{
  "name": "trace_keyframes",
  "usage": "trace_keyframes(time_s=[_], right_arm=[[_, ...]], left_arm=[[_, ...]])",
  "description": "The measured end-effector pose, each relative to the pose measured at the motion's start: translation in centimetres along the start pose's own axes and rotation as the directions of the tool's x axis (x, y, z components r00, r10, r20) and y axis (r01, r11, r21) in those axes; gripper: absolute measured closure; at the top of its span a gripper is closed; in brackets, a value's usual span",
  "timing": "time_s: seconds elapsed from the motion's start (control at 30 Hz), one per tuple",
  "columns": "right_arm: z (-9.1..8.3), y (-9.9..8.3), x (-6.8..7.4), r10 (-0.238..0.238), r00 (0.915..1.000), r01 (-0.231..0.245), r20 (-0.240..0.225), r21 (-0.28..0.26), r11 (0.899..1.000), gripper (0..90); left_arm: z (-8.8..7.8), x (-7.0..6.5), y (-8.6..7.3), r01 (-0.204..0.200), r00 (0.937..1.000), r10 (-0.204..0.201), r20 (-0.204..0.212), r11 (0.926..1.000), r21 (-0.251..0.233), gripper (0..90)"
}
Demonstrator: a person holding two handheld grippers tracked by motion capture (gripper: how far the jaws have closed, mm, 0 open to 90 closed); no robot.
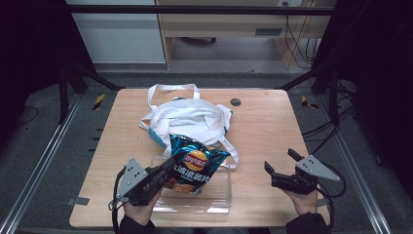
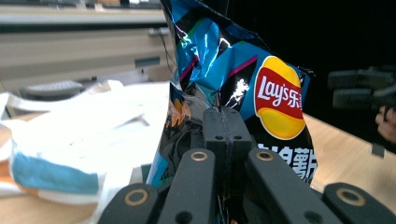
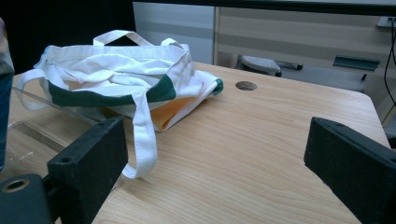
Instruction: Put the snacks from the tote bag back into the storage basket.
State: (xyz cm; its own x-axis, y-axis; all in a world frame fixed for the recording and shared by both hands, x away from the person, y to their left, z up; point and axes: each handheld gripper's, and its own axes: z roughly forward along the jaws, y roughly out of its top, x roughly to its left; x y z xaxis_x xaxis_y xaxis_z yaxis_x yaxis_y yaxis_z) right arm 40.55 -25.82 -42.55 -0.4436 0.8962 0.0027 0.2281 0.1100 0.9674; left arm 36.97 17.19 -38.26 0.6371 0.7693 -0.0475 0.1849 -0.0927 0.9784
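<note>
Left gripper (image 1: 168, 168) is clamped shut on the chip bag (image 1: 195, 165), held over the clear tray (image 1: 214, 197) at the table's six o'clock; setting it down remains. At twelve o'clock lies the white tote (image 1: 187, 117). Right gripper (image 1: 281, 168), at three o'clock, gapes wide and empty.

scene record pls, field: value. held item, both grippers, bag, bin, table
held item: blue Lay's chip bag, pinched at its edge and held upright
left gripper: jaws shut on the chip bag, over the clear bin
right gripper: jaws wide open, nothing between them, above the table's right side
tote bag: white with green and orange parts, lying crumpled mid-table, straps loose
clear bin: transparent tray at the near edge, partly under the chip bag
table: light wood, small dark round cap near the far edge
</note>
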Motion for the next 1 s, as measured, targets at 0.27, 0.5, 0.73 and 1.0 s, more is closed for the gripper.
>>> trace_keyframes(time_s=[0.27, 0.5, 0.73, 1.0], right_arm=[[0.0, 0.0, 0.0, 0.002, 1.0, -0.002, -0.003, -0.001, 1.0, 6.5], [0.1, 0.0, 0.1, 0.0, 1.0, 0.0, -0.005, 0.002, 1.0, 6.5], [0.2, -0.1, 0.1, 0.001, 1.0, -0.001, -0.006, 0.01, 1.0, 6.5], [0.2, -0.1, 0.1, 0.001, 1.0, -0.001, -0.007, 0.008, 1.0, 6.5]], left_arm=[[0.2, 0.1, -1.1, 0.008, 0.9998, -0.007, -0.019, 0.9999, 0.011, 90.0], [-0.1, 0.7, -1.6, 0.023, 0.9986, -0.022, -0.048, 0.9997, 0.012, 90.0], [-0.1, 1.2, -1.9, 0.034, 0.9968, -0.032, -0.073, 0.9991, 0.027, 90.0], [0.3, 1.8, -2.6, 0.037, 0.9949, -0.033, -0.095, 0.9981, 0.05, 90.0]])
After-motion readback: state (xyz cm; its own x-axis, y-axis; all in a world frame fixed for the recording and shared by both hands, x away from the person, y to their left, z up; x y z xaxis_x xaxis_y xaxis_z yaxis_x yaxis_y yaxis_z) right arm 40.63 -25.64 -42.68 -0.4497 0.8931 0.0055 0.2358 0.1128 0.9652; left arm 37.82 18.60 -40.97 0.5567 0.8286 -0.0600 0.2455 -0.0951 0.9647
